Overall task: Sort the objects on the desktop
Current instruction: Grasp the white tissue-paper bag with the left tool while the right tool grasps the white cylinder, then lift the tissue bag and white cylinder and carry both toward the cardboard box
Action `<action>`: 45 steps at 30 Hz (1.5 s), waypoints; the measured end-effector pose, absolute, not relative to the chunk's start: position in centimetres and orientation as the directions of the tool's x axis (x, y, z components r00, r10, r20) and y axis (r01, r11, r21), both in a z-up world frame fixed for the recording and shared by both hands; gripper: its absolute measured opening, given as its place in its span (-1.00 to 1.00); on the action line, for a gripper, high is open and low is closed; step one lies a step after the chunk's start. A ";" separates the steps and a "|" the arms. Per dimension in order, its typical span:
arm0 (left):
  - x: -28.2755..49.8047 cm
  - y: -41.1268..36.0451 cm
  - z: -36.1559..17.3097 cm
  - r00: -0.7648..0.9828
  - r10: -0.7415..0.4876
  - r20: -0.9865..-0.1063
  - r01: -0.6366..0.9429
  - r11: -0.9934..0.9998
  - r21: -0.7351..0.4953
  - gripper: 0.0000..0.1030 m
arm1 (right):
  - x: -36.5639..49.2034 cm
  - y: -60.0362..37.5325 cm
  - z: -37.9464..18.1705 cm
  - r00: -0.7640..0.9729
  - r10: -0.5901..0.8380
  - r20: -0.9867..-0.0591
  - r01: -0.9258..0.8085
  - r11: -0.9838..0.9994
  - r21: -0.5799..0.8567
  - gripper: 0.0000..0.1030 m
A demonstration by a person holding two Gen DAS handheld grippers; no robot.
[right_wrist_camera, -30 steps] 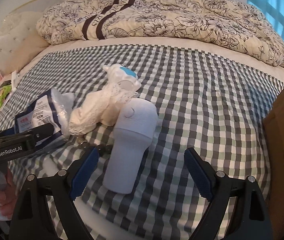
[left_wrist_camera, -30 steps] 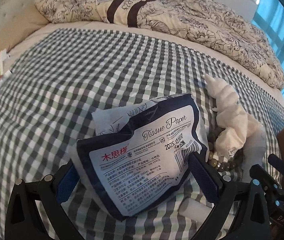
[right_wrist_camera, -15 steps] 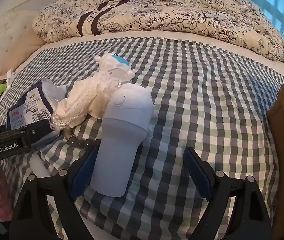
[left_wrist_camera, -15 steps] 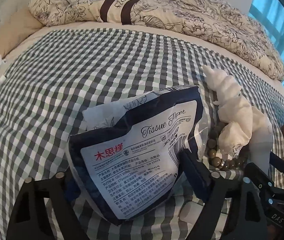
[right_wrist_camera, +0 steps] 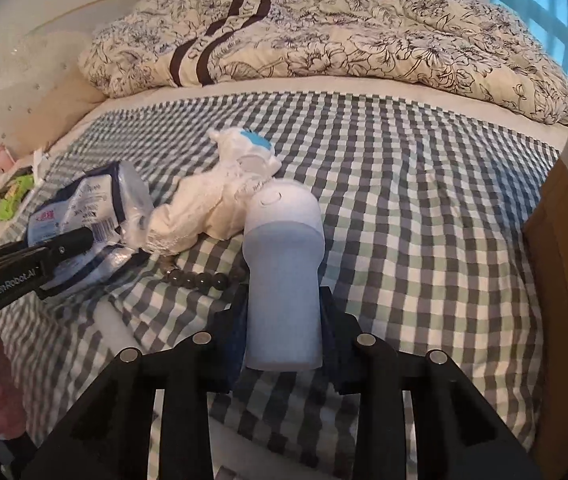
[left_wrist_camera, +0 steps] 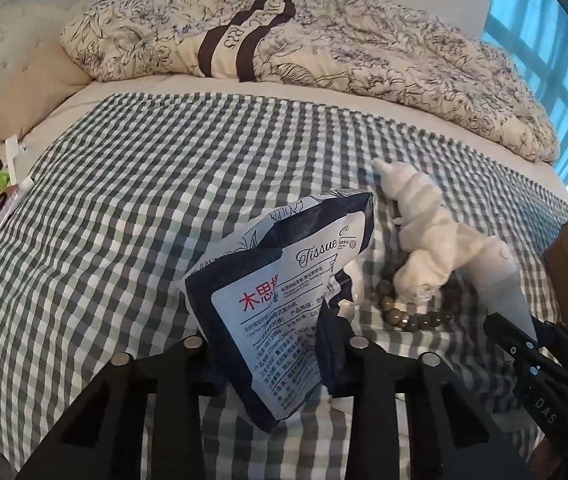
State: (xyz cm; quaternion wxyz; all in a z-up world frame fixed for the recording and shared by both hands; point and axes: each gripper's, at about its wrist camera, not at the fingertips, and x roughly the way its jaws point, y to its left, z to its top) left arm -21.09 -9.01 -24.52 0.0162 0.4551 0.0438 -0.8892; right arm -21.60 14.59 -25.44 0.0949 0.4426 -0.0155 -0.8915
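On the bed (left_wrist_camera: 132, 208) lie one bead bracelet (left_wrist_camera: 403, 312) and one lace cloth (left_wrist_camera: 423, 240). Left gripper (left_wrist_camera: 280, 344) jaws clamp one tissue pack (left_wrist_camera: 284, 292); right gripper (right_wrist_camera: 282, 328) jaws clamp one pale-blue bottle (right_wrist_camera: 282, 272).

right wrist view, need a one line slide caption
Right gripper shut on a pale blue bottle on a checked bedsheet, beside a bead bracelet and white cloth.

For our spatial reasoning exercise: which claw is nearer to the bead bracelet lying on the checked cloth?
Right, narrowly. The right claw, shut on the pale blue bottle, almost touches the bead bracelet. The left claw grips the tissue pack beside it.
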 end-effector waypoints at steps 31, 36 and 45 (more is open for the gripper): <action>-16.3 -10.0 -17.5 -0.704 0.029 -0.709 0.095 -0.986 -0.135 -0.43 | -24.2 14.8 -28.0 -0.535 -0.152 -0.831 0.184 -0.981 0.061 0.20; -15.9 -9.7 -16.3 -0.717 0.036 -0.697 0.084 -0.987 -0.138 -0.43 | -23.6 15.6 -28.0 -0.539 -0.166 -0.826 0.193 -0.979 0.071 -0.11; -15.0 -7.7 -13.0 -0.752 0.063 -0.656 0.047 -0.988 -0.149 -0.43 | -20.3 17.5 -24.2 -0.608 -0.221 -0.763 0.185 -0.973 0.135 -0.11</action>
